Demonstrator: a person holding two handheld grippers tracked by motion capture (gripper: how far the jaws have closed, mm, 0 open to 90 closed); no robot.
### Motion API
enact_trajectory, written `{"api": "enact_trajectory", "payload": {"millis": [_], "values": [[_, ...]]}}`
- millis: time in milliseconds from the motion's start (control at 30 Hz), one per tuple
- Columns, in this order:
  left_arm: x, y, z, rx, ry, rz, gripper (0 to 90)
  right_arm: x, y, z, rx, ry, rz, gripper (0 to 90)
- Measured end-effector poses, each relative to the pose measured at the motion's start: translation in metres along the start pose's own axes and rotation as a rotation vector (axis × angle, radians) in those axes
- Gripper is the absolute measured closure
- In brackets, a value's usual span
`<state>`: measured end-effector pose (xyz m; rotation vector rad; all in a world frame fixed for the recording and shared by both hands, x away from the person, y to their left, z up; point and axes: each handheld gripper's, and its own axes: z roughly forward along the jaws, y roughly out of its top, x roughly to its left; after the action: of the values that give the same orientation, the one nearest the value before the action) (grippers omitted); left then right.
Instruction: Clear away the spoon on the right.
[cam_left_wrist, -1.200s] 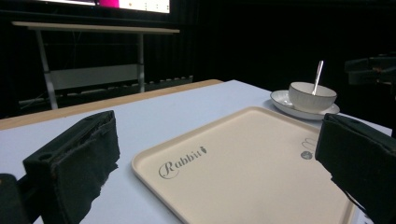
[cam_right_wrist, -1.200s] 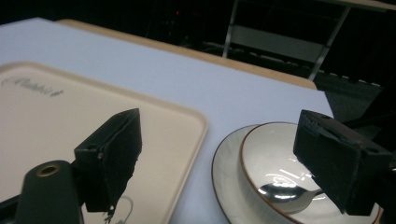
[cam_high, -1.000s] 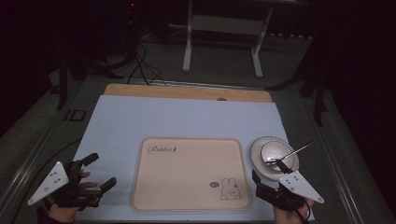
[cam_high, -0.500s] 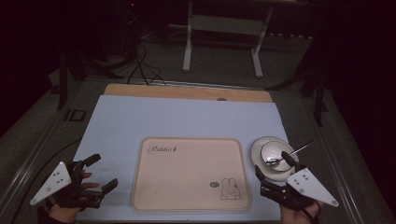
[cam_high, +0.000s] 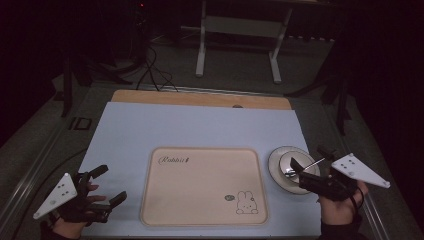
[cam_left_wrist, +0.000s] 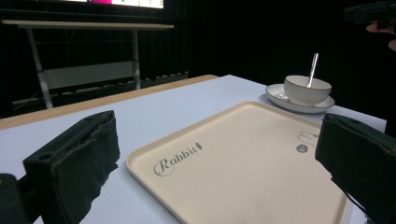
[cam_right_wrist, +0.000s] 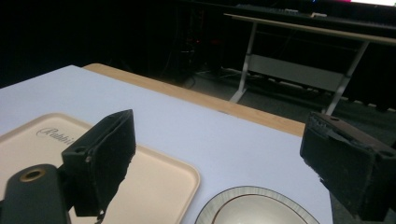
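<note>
A cream tray (cam_high: 202, 185) printed with "Rabbit" and a small bunny lies flat at the table's front middle. Just right of it a white cup (cam_left_wrist: 307, 89) stands on a saucer (cam_high: 280, 172), with a metal spoon (cam_left_wrist: 312, 70) leaning out of the cup. My left gripper (cam_high: 111, 184) hovers open left of the tray, nothing between its fingers; its jaws frame the tray (cam_left_wrist: 243, 163). My right gripper (cam_high: 309, 157) stands open over the saucer's right side, empty. In the right gripper view the saucer's rim (cam_right_wrist: 261, 190) sits low between the jaws and the tray corner (cam_right_wrist: 154, 186) lies left.
A pale mat (cam_high: 200, 130) covers the table, with a bare wooden strip (cam_high: 200, 99) along the far edge. Beyond it stand a white table frame (cam_high: 240, 35) and cables on a dark floor. The right table edge runs close beside the saucer.
My right gripper has shifted right and a little farther away, now beside and over the saucer's right side. The left gripper has hardly moved.
</note>
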<state>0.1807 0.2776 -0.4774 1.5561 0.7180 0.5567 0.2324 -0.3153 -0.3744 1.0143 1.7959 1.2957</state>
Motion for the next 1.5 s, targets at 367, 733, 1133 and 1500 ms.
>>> {"api": "enact_trajectory", "payload": {"millis": [367, 733, 1133, 1500], "values": [[0.0, 0.0, 0.001, 0.004, -0.008, -0.002, 0.0, -0.039, 0.004, 0.005, 0.016, 0.029, 0.085, 9.8], [0.0, -0.001, 0.002, 0.01, -0.013, -0.002, 0.0, -0.078, -0.019, 0.012, 0.083, 0.0, 0.205, 16.4], [0.0, -0.001, 0.003, 0.016, -0.016, 0.0, 0.0, -0.124, -0.048, 0.003, 0.106, -0.12, 0.327, 25.5], [0.0, -0.001, 0.004, 0.021, -0.015, 0.002, 0.0, -0.147, -0.071, 0.007, 0.12, -0.139, 0.447, 34.8]]}}
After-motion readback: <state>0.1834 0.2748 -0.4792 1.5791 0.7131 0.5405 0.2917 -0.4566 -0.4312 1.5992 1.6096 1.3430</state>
